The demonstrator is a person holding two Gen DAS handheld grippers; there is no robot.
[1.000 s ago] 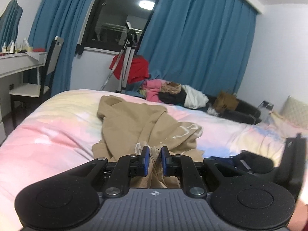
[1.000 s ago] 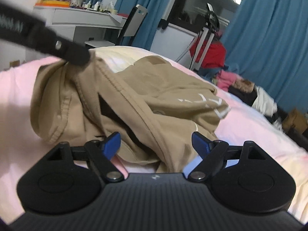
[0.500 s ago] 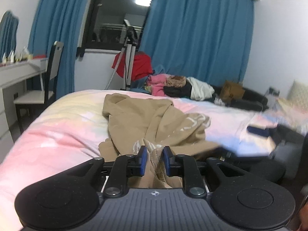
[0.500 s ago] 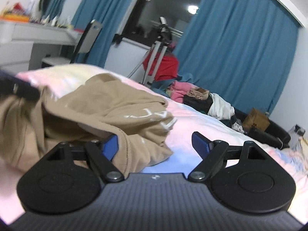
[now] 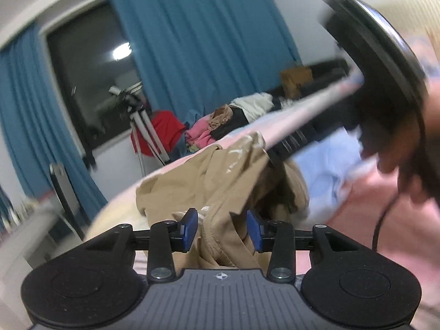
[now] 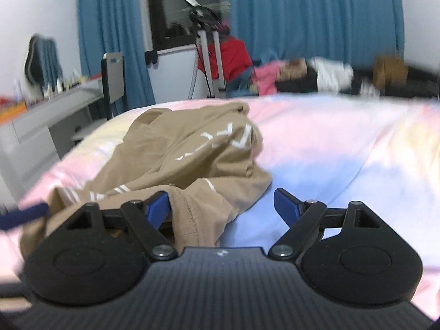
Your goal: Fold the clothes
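Observation:
A tan garment with white lettering (image 6: 198,154) lies bunched on the pastel bedspread (image 6: 343,143). In the left wrist view the same garment (image 5: 220,181) sits ahead, and a fold of it lies loosely between my left gripper's (image 5: 222,227) parted blue pads. My right gripper (image 6: 221,206) is open wide, with the garment's hem against its left pad (image 6: 158,210). The other gripper's body (image 5: 385,88), blurred, and the hand holding it fill the upper right of the left wrist view.
A camera tripod (image 6: 206,44) and red cloth stand past the bed by the dark window. A pile of clothes (image 6: 302,77) lies at the back. A desk (image 6: 49,115) and chair (image 6: 112,82) are at left. Blue curtains hang behind.
My left gripper opened from a tight pinch on the tan cloth and the view tilted. My right gripper swung to face the garment's right edge, still open.

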